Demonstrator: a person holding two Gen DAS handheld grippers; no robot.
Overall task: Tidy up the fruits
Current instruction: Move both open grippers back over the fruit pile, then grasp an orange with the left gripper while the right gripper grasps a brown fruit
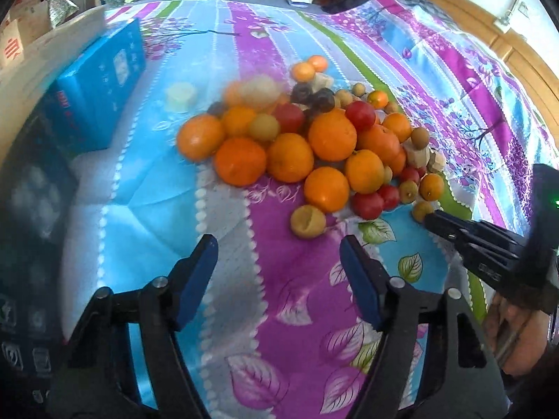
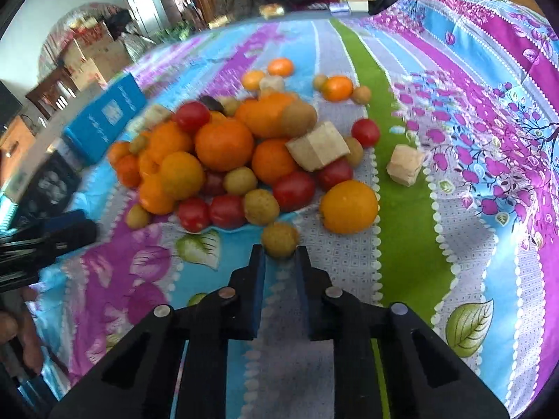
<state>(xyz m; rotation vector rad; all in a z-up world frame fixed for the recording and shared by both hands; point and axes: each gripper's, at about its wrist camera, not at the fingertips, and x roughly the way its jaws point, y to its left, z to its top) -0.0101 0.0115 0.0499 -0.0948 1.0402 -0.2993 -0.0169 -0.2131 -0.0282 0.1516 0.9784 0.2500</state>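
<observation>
Small tan fruit [image 2: 279, 240]: at the pile's near edge, pinched by our right gripper [image 2: 279, 256].
Fruit pile [image 1: 314, 143]: mid-bedspread, oranges, red and tan fruit heaped.
Left gripper [image 1: 279, 248]: jaws apart, nothing between.
Bedspread [image 1: 258, 314]: bare near us.
Blue box [image 1: 104, 80]: left of the pile.

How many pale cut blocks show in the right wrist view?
4 pale blocks: one on the pile's right side, one alone right of the pile, one at the far end, one near the blue box. Others may be hidden under fruit.
</observation>
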